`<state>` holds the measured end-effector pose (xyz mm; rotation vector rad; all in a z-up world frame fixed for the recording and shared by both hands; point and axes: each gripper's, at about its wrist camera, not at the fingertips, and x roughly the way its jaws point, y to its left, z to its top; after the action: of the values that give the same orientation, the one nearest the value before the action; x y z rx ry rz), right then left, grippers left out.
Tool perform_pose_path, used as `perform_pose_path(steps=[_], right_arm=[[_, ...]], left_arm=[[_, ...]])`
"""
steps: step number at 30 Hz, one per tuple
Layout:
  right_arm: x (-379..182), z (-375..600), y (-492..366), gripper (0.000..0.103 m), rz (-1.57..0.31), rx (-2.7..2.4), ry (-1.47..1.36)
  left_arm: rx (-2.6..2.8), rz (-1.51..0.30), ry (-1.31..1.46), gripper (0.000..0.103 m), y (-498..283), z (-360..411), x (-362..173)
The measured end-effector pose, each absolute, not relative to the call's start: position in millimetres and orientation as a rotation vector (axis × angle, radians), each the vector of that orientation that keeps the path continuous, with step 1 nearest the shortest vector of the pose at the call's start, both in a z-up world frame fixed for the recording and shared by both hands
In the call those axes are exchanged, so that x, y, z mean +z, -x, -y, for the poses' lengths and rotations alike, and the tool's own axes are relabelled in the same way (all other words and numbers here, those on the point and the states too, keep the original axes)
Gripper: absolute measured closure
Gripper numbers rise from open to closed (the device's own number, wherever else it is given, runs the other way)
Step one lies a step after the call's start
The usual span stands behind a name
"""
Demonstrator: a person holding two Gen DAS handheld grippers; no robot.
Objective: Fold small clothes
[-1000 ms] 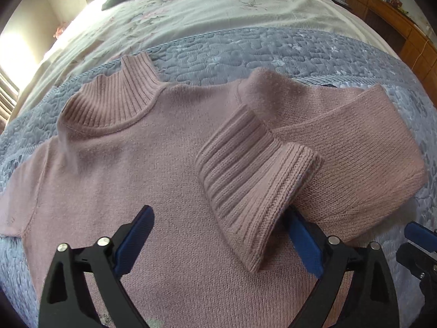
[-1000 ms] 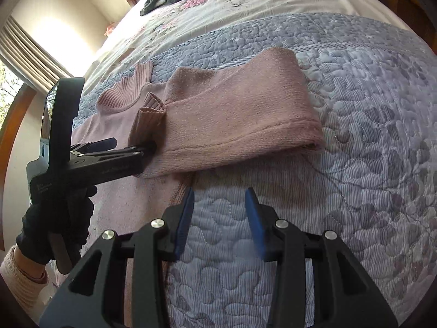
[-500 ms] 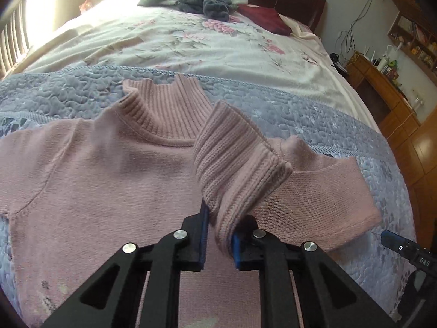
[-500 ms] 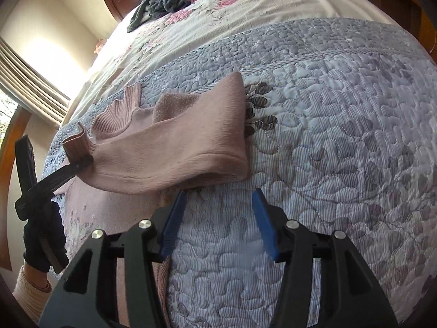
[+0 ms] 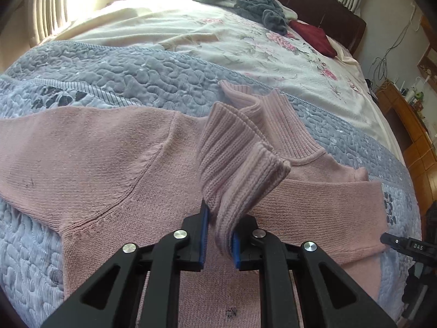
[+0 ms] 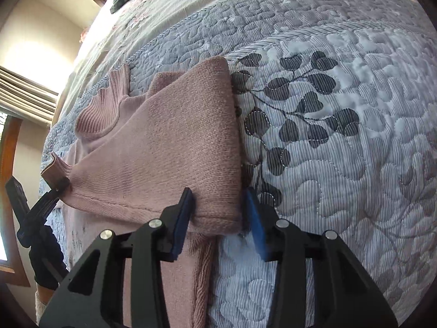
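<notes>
A pink sweater [image 5: 114,169] lies spread on the grey quilted bedspread [image 5: 114,82], its ribbed collar [image 5: 286,134] just beyond the tips of the left gripper [image 5: 218,239]. That gripper's blue-padded fingers [image 5: 203,235] are pinched tight on the ribbed cuff [image 5: 240,169] of one sleeve [image 6: 169,147], which stands up between them and fans out above the pads; the rest of the sleeve runs off to the right of the fingers, folded across the sweater's chest. The other sleeve stretches flat to the left of the fingers. From the right wrist view, the folded sleeve ends in a crease at the sweater's edge, and the right gripper [image 6: 218,227] sits right at the near corner of that fold, with its fingers [image 6: 181,218] spread apart: one pad rests against the top of the fabric, the other is just outside the fold, over the bedspread. It grips nothing. Far left of those fingers, a gloved hand [image 6: 45,259] holds the left gripper with the cuff caught in its tip. Beyond both sets of fingers, a heap of dark grey clothes [image 5: 254,2] and a red item [image 5: 314,35] lie on the floral sheet [image 5: 245,46] near the headboard.
</notes>
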<state>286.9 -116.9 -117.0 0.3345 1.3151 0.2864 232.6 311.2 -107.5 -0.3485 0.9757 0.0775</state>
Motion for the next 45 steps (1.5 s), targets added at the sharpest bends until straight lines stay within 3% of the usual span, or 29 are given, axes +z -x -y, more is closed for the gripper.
perform_pose_path(steps=[5, 7, 13, 19, 25, 31, 34, 45], right_arm=[[-120, 106, -285, 0.066, -1.307, 0.267, -0.211], [-118, 103, -287, 0.066, -1.313, 0.269, -0.192], [-78, 94, -278, 0.058, -1.218, 0.28, -0.114], [-76, 54, -277, 0.059, -1.249, 0.395, -0.1], [-116, 46, -285, 0.058, -1.32, 0.362, -0.096], [-103, 42, -280, 0.054, -1.296, 0.363, -0.095], [-82, 35, -264, 0.046, -1.256, 0.415, -0.123], [-73, -45, -219, 0.042, -1.262, 0.57, 0.011]], left_arm=[[0.109, -1.009, 0.477, 0.084, -227, -347, -134], [0.158, -0.984, 0.507, 0.079, -218, -364, -127], [0.273, -0.889, 0.481, 0.076, -187, -399, -91], [0.123, -0.94, 0.434, 0.066, -203, -352, -91], [0.097, -1.059, 0.302, 0.064, -228, -312, -135], [0.07, -1.053, 0.291, 0.062, -222, -318, -122], [0.09, -0.998, 0.333, 0.048, -199, -348, -101], [0.513, -0.939, 0.516, 0.046, -91, -566, -101]])
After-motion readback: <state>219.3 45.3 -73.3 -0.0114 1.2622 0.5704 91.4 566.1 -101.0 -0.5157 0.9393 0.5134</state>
